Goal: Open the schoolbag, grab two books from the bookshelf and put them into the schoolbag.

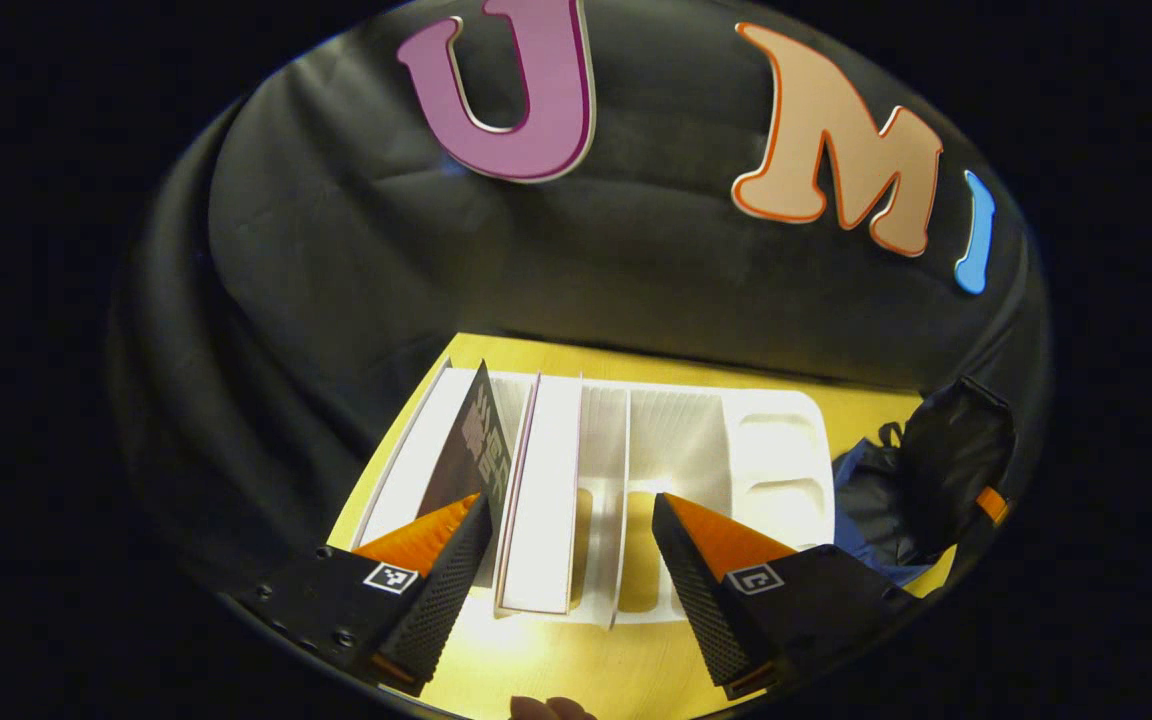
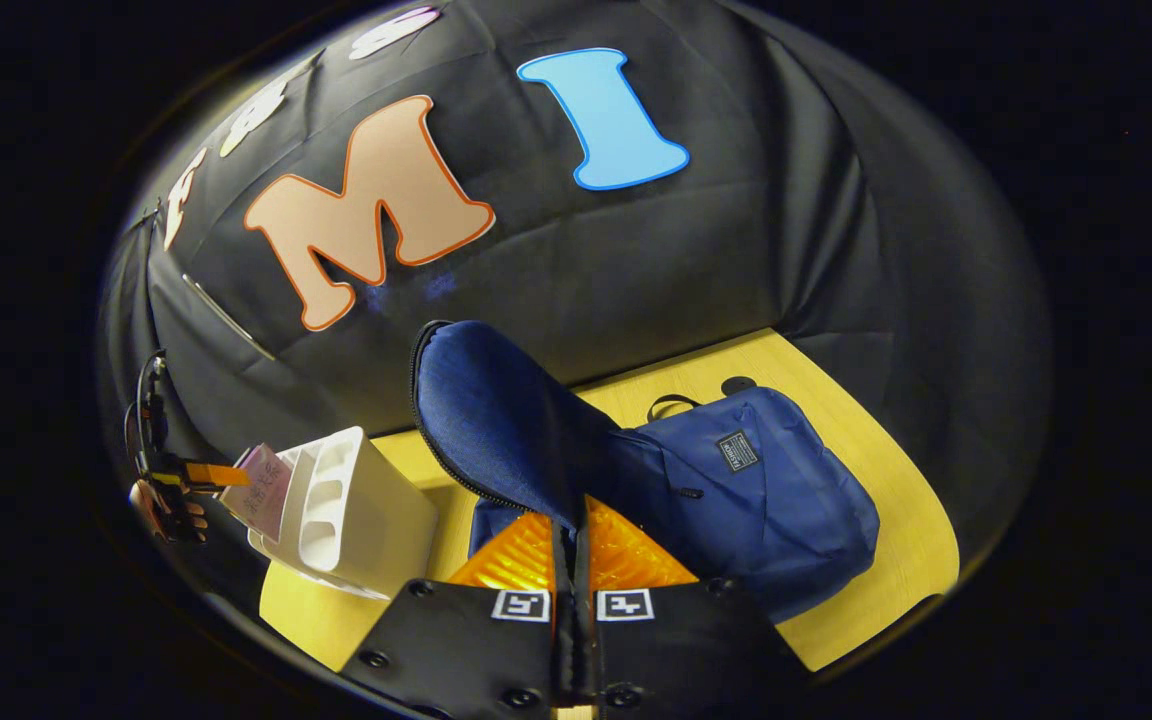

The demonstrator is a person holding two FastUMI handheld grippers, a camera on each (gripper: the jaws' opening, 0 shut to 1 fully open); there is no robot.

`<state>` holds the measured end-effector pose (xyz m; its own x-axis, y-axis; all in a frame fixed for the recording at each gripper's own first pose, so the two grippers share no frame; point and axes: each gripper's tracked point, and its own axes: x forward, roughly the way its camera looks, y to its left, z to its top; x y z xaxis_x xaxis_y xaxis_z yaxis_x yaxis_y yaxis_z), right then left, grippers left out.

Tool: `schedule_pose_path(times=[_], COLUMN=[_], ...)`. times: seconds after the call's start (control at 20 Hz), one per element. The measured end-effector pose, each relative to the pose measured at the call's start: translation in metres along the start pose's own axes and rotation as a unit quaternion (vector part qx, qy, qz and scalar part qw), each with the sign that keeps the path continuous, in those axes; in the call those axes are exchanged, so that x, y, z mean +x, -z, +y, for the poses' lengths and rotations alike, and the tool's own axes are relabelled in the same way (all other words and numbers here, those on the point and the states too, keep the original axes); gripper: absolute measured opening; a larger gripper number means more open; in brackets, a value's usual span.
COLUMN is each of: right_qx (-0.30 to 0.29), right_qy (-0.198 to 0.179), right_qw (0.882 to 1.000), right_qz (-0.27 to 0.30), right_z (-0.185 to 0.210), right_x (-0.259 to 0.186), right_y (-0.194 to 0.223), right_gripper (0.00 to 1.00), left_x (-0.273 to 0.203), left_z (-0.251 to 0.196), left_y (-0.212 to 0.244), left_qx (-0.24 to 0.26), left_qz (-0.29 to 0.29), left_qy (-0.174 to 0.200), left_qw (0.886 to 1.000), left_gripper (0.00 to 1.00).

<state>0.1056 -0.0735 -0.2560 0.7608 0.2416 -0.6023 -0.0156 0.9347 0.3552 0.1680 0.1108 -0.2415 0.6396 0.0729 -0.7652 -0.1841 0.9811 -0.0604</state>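
Left gripper [image 1: 568,555]: fingers wide apart, holding nothing; it hangs just above the near end of the bookshelf, one finger on each side of the pale book.
Dark book [image 1: 471,448]: stands in the leftmost slot of the bookshelf, tilted, its top leaning toward the slot's left wall; the left finger [image 1: 446,585] is in front of its lower edge; whether they touch I cannot tell.
Pale book [image 1: 548,490]: upright in the next slot to the right, just beside the dark book, between the two fingers.
Bookshelf [image 1: 781,455]: white plastic rack with dividers, on the yellow table [image 1: 576,675]; slots right of the pale book hold no books.
Schoolbag, left gripper view [image 1: 921,480]: at the right end of the table, just past the bookshelf, dark with a blue part below.
Bookshelf, right gripper view [image 2: 356,510]: at the left on the table, a book's pinkish cover at its far side.
Other gripper, right gripper view [image 2: 206,475]: far left by the bookshelf, held by a hand [image 2: 164,508].
Flap [image 2: 501,420]: blue, lifted upright from the schoolbag, zipper along its edge.
Right gripper [image 2: 573,545]: fingers closed narrow, clamped on the lower edge of the flap.
Schoolbag, right gripper view [image 2: 766,490]: blue, lying on the table right of the bookshelf, carry loop at its far end.
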Motion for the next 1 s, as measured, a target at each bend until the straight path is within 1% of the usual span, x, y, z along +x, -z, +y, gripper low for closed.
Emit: schedule_pose_path(times=[0.05, 0.1, 0.15, 0.3, 0.4, 0.45, 0.55, 0.6, 0.65, 0.75, 0.8, 0.9, 1.0], right_qx=[-0.002, -0.003, -0.005, -0.009, -0.009, -0.008, -0.008, -0.007, -0.005, -0.003, -0.004, -0.005, -0.007], right_qy=[0.001, 0.003, 0.004, 0.008, 0.009, 0.01, 0.013, 0.014, 0.015, 0.016, 0.016, 0.016, 0.017], right_qw=[1.0, 1.0, 1.0, 1.0, 1.0, 1.0, 1.0, 1.0, 1.0, 1.0, 1.0, 1.0, 1.0], right_qz=[0.001, -0.001, -0.003, -0.004, -0.004, -0.005, -0.006, -0.006, -0.006, -0.006, -0.006, -0.004, -0.003], right_z=[-0.001, -0.001, -0.001, -0.001, -0.003, -0.003, -0.004, -0.004, -0.004, -0.004, -0.004, -0.004, -0.004], right_x=[0.0, 0.0, 0.0, 0.001, 0.001, 0.002, 0.002, 0.003, 0.003, 0.004, 0.003, 0.003, 0.003], right_y=[0.0, -0.002, -0.003, -0.004, -0.006, -0.007, -0.008, -0.007, -0.007, -0.009, -0.008, -0.008, -0.009], right_gripper=[0.04, 0.02, 0.03, 0.05, 0.02, 0.05, 0.05, 0.05, 0.05, 0.05, 0.05, 0.03, 0.02], left_x=[0.002, 0.004, 0.007, 0.017, 0.029, 0.032, 0.033, 0.033, 0.034, 0.035, 0.041, 0.04, 0.039], left_z=[-0.001, -0.001, -0.001, 0.007, 0.012, 0.011, 0.008, 0.009, 0.012, 0.003, -0.001, -0.002, -0.001], left_y=[0.002, 0.005, 0.004, 0.001, 0.003, 0.007, 0.01, 0.011, 0.014, 0.018, 0.02, 0.021, 0.019], left_qx=[0.005, 0.006, 0.007, 0.026, 0.039, 0.042, 0.048, 0.053, 0.056, 0.058, 0.061, 0.07, 0.07], left_qz=[0.013, 0.025, 0.03, 0.047, 0.058, 0.07, 0.091, 0.099, 0.107, 0.126, 0.126, 0.129, 0.129], left_qy=[-0.001, 0.0, 0.001, -0.014, -0.023, -0.025, -0.02, -0.025, -0.024, -0.011, -0.001, 0.001, 0.002], left_qw=[1.0, 1.0, 1.0, 0.998, 0.997, 0.996, 0.994, 0.993, 0.992, 0.99, 0.99, 0.989, 0.989], left_gripper=[0.95, 0.95, 0.95, 0.92, 0.91, 0.92, 0.92, 0.87, 0.71, 0.39, 0.42, 0.37, 0.35])
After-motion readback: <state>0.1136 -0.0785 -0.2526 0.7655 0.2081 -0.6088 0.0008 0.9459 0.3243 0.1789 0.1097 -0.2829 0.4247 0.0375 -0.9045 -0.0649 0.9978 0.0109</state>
